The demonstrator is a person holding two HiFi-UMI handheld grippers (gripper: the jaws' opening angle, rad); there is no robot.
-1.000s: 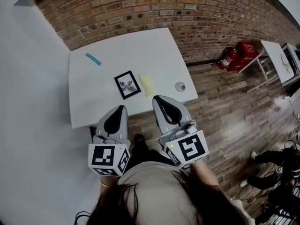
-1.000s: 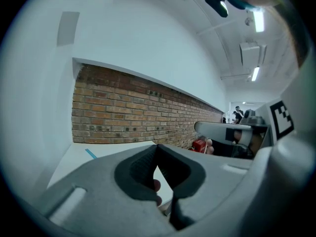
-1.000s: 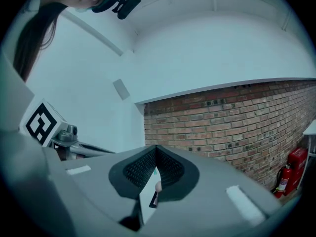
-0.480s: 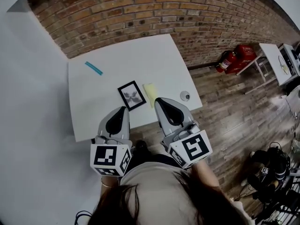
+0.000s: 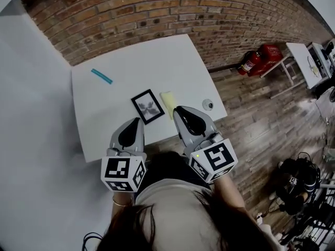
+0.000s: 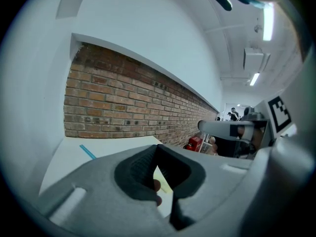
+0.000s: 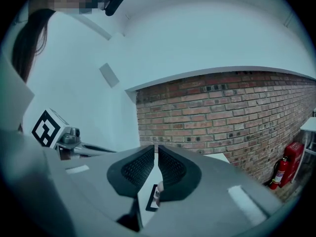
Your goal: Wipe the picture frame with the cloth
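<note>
On the table (image 5: 157, 56), the picture frame (image 5: 147, 106) lay beside the cloth (image 5: 167, 98), whose near end the right gripper (image 5: 178, 110) hid. Its empty jaws had just been opening narrowly; the left gripper (image 5: 137, 121) was closed, empty.

A white table (image 5: 172, 61) stands against a brick wall (image 5: 157, 9). A teal strip (image 5: 101, 76) lies on its far left part, and a small round grey object (image 5: 208, 104) sits near its right edge. Further right, on the wooden floor (image 5: 261, 124), a red fire extinguisher (image 5: 250, 63) is at the wall's foot, near a second white table (image 5: 301, 61).
</note>
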